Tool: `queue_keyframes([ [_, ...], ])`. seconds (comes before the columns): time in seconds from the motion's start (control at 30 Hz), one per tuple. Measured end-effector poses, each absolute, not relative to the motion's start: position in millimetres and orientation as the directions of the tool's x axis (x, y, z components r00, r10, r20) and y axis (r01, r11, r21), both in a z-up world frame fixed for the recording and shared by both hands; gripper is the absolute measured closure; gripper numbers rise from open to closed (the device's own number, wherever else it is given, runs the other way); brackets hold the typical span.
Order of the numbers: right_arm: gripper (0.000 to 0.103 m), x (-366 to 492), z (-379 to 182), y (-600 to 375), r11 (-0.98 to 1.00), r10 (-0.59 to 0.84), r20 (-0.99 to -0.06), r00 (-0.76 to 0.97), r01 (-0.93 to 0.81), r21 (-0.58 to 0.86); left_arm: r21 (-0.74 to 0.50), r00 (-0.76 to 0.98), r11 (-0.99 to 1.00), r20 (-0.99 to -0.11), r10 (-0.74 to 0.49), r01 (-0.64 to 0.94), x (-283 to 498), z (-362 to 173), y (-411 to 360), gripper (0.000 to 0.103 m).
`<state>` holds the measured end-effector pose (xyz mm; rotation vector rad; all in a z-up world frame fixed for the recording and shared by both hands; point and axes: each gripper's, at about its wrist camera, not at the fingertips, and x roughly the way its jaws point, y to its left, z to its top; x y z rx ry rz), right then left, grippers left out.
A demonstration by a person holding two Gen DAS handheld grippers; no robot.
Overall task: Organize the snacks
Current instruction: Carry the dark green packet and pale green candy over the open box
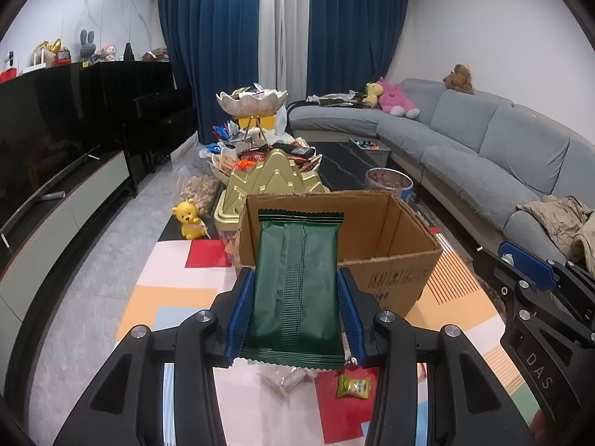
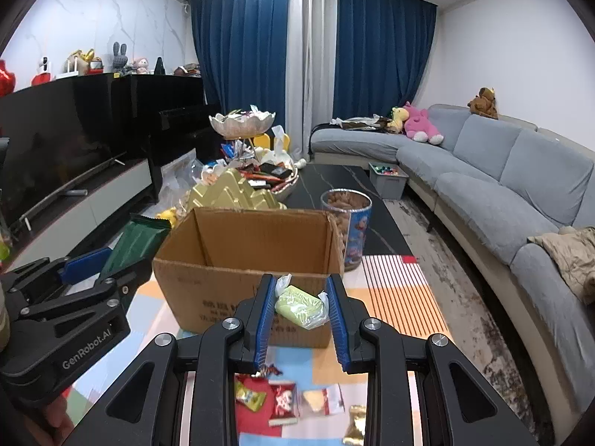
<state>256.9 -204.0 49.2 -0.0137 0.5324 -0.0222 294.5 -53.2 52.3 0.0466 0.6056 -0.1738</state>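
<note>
Television (image 1: 48,130) stands on a low cabinet at the 9 o'clock edge of the left wrist view, with a row of toys on the black unit above it. A yellow bear figurine (image 1: 190,220) sits on the floor at about 10 o'clock from the left gripper (image 1: 295,312).

The left gripper's jaws are clamped on a dark green snack packet (image 1: 297,282), one blue pad pressed against each long edge. The packet stands upright between the fingers, and its top seal overlaps the open cardboard box (image 1: 394,260), which lies at 12 to 1 o'clock from the gripper on a multicoloured play mat (image 1: 178,290).

At 12 o'clock beyond the box are a gold ridged container (image 1: 275,178) and a tiered snack stand (image 1: 253,100) piled with wrappers. A clear tub of nuts (image 2: 347,223) stands just beside the box at its 2 o'clock corner.

The right gripper (image 2: 302,312) holds a pale green wrapped snack (image 2: 299,303). Its jaws are closed on the wrapper, and the snack lies tilted between the pads in front of the box's near wall.

Loose snacks (image 2: 282,401) lie on the mat at 6 o'clock below the right gripper's fingers. A grey sectional sofa (image 2: 502,186) fills the 3 o'clock side, with plush toys at its far end.
</note>
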Motion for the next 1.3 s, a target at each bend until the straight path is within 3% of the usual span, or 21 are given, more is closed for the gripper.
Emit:
queue_keyframes([
  [1.3,0.073,372,56,-210,1.0,0.019,-0.501,0.865,-0.024,-0.003,-0.025,0.807,0.985,-0.57,-0.155,0.172,398,50,-58,0.059],
])
